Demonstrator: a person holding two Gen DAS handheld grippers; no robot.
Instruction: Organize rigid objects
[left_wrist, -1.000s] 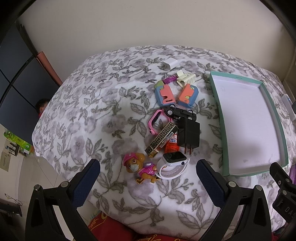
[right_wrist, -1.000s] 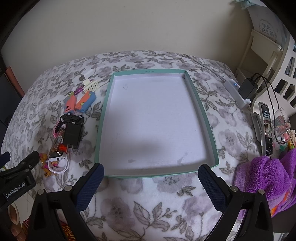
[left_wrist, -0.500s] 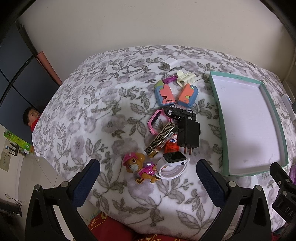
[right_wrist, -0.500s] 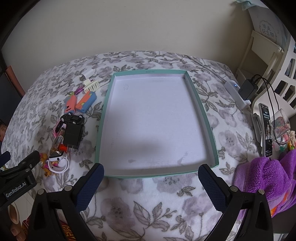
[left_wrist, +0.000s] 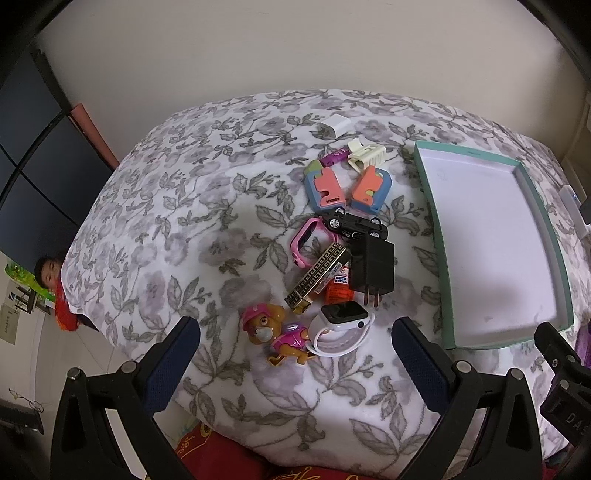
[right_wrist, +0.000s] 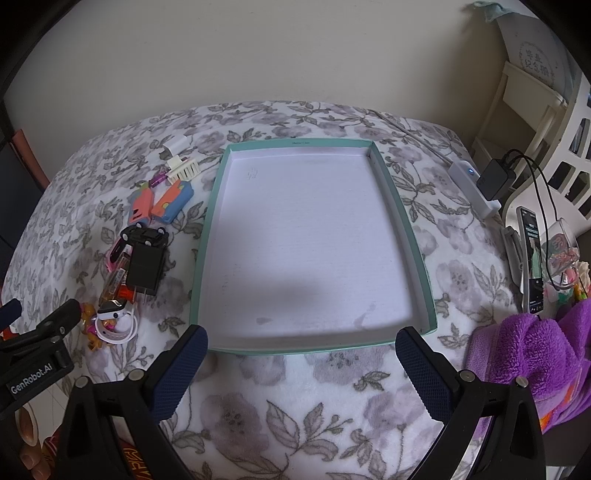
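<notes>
Nothing has moved; both the left gripper (left_wrist: 295, 356) and right gripper (right_wrist: 301, 363) hang wide apart, so grab the dog toy (left_wrist: 275, 334) first and drop it in the tray (right_wrist: 207, 236).

Cream wall (left_wrist: 258, 48), floral bedspread (left_wrist: 166, 221), white shelf (right_wrist: 532, 110)

Orange tube (left_wrist: 338, 286) label – perhaps text – mostly covered

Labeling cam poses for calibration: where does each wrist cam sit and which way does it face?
Left wrist: on the left hand-held gripper, open, above the bed's near edge, looking at the toy pile; its fingers show, plus the other gripper at right.
Right wrist: on the right hand-held gripper, open, facing the empty teal tray; fingertips at bottom left.
Shared: tray, white smartwatch, black charger.
</notes>
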